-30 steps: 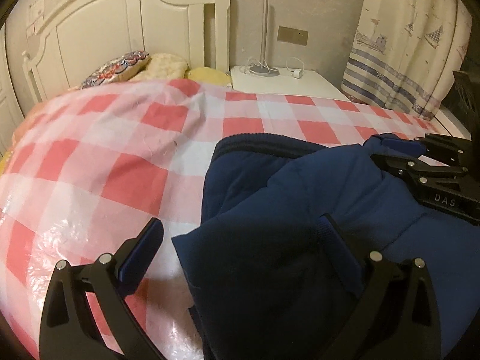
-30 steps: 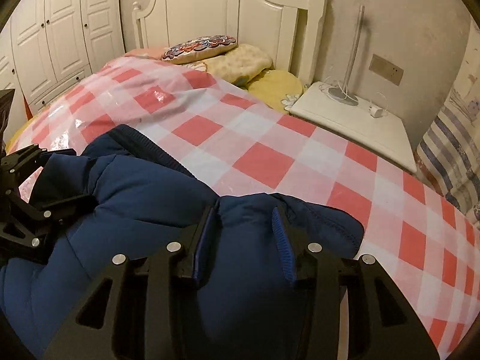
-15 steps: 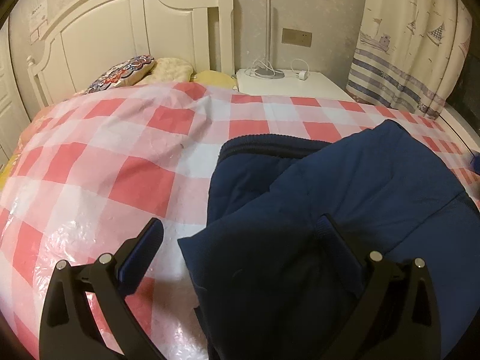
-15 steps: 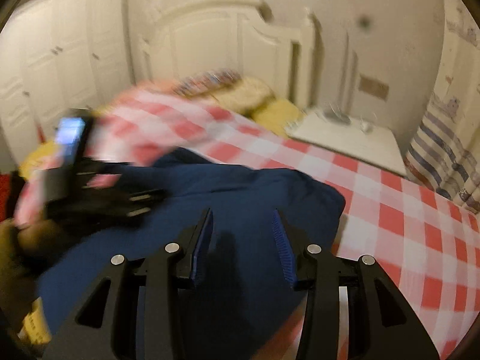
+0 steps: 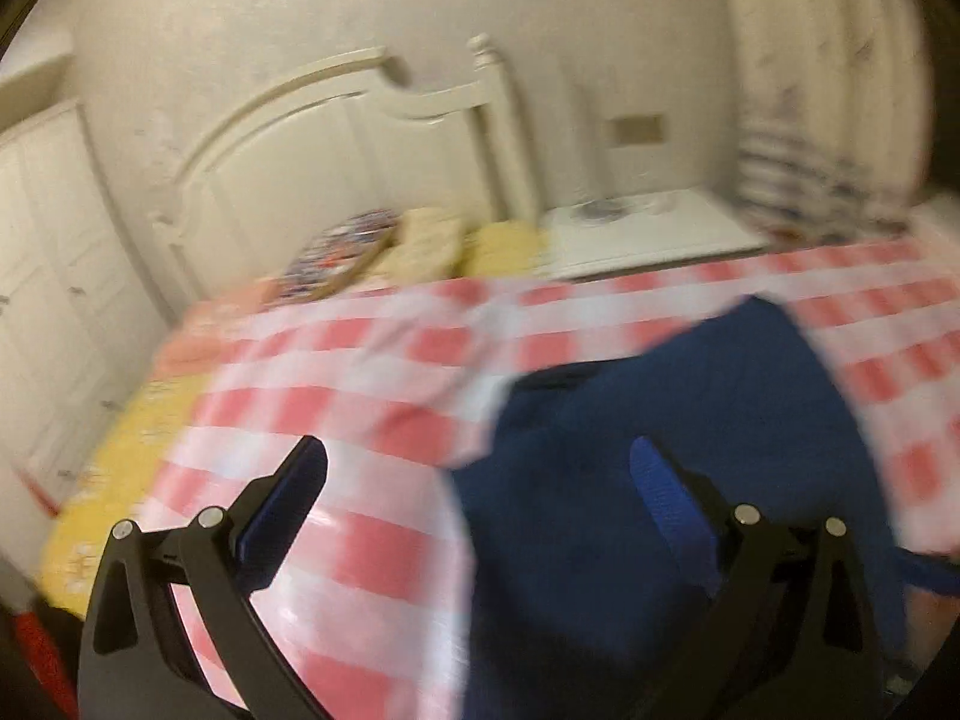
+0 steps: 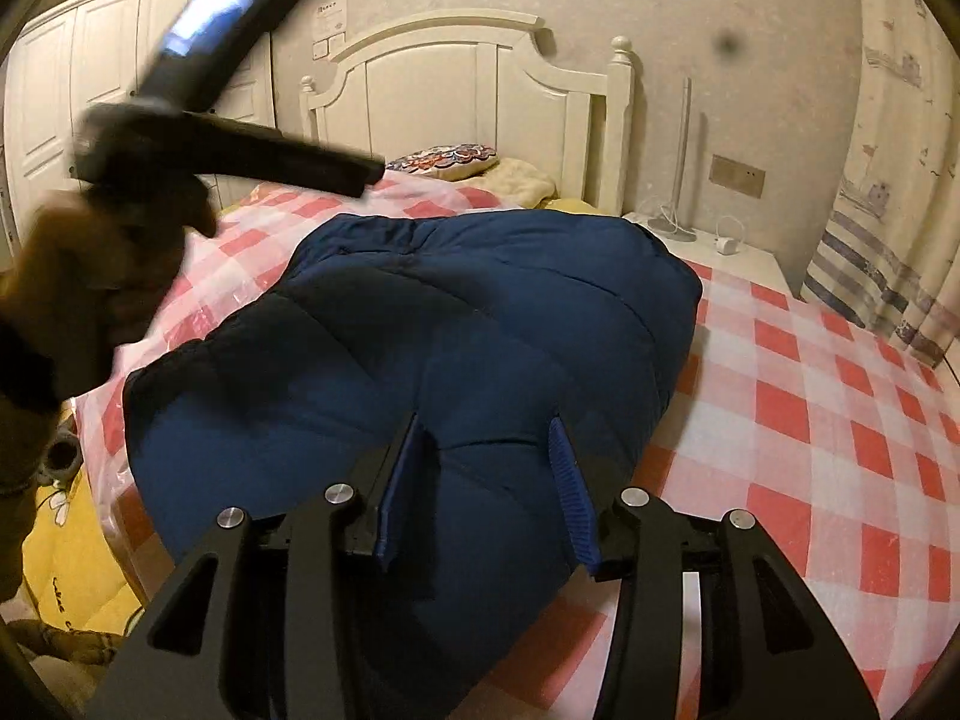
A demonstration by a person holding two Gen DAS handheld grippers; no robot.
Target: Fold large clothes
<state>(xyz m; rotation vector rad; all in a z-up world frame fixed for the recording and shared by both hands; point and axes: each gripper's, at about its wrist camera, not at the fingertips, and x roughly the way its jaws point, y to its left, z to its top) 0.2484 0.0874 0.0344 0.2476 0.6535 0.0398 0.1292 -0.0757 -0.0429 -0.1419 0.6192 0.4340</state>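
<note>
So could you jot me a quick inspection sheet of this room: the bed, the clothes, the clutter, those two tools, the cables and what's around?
Surface: bed cover, red-and-white check, under clear plastic.
Job's things: navy padded jacket, folded into a bundle on the cover.
Clutter: patterned cushion and cream pillow at the headboard.
Grippers: left gripper open, empty; right gripper open above the jacket, gripping nothing.
Cables: white charger cable on the nightstand.
Surroundings: headboard, wardrobe, curtain.
</note>
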